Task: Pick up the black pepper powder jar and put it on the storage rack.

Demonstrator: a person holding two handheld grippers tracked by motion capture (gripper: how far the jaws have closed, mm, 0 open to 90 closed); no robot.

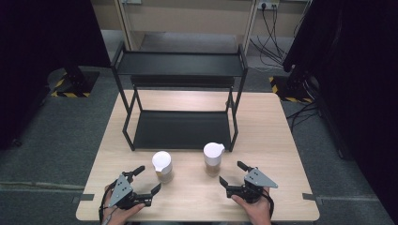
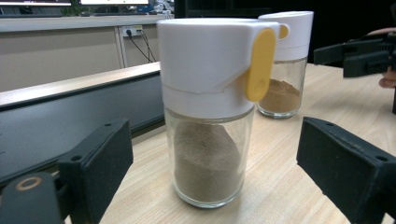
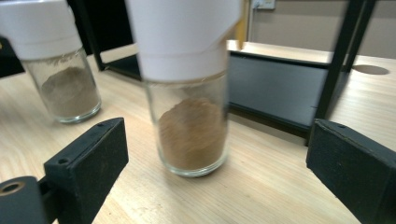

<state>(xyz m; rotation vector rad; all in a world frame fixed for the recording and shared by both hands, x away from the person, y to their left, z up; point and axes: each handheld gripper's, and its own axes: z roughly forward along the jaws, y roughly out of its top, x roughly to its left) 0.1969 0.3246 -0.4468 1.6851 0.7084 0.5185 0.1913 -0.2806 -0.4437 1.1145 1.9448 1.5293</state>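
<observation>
The top of the right jar [image 3: 191,88] was cut off in the right gripper view. Both jars, left jar [image 1: 162,167] included, were seen upright on the wooden surface [image 1: 281,136] before a black rack [image 1: 180,93]. The left tool [image 1: 149,179] and right tool [image 1: 233,172] were each held wide open, clear of its jar.

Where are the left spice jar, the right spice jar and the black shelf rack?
Left spice jar [image 1: 162,167]: high view, on its white lid.
Right spice jar [image 1: 213,158]: high view, on its white lid.
Black shelf rack [image 1: 180,64]: high view, on the bare top shelf.
</observation>
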